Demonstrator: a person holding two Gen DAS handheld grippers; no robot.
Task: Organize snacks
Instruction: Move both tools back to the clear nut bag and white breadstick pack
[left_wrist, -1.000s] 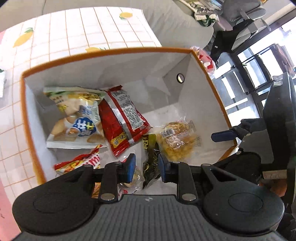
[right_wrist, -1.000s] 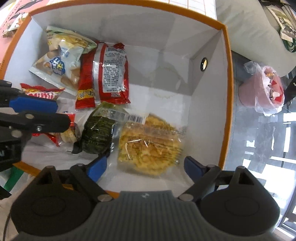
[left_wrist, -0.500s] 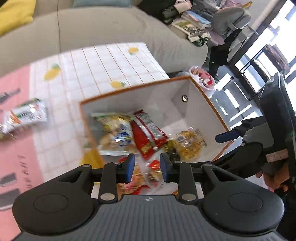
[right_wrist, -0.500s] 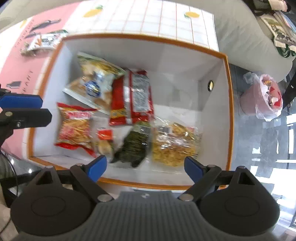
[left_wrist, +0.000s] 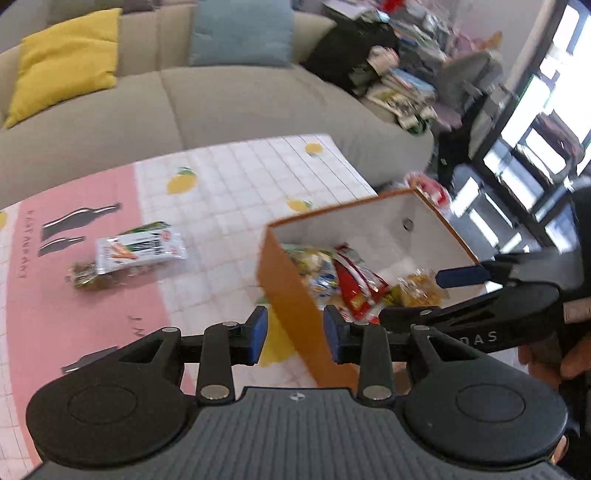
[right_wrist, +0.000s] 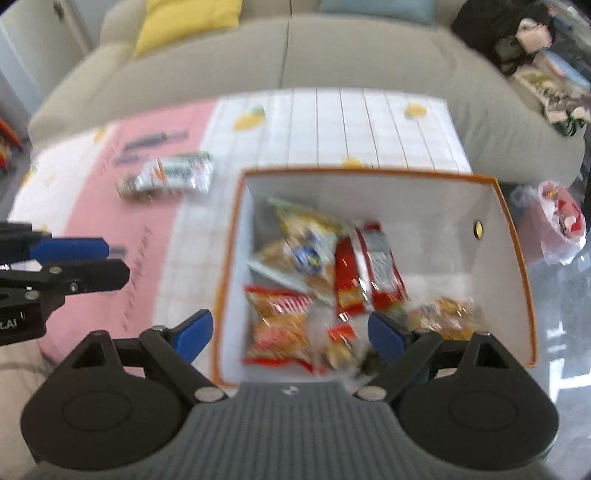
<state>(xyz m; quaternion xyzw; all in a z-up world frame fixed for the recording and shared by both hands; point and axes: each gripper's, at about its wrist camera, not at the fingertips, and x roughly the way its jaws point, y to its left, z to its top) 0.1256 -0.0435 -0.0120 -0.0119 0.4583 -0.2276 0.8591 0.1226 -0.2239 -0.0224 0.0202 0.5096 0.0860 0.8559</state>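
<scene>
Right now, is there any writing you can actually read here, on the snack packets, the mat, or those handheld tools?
"DAS": end of a word, rest hidden, on the right gripper body, left wrist view.
"AI": end of a word, on the left gripper body, right wrist view.
Pink mat: dark lettering along its edge, too distorted to read.
White snack packet on the mat: print too blurred.
Snack packets in the orange box: motion-blurred, unreadable.

Orange-rimmed white box holds several snack packets; one white packet lies outside.
</scene>
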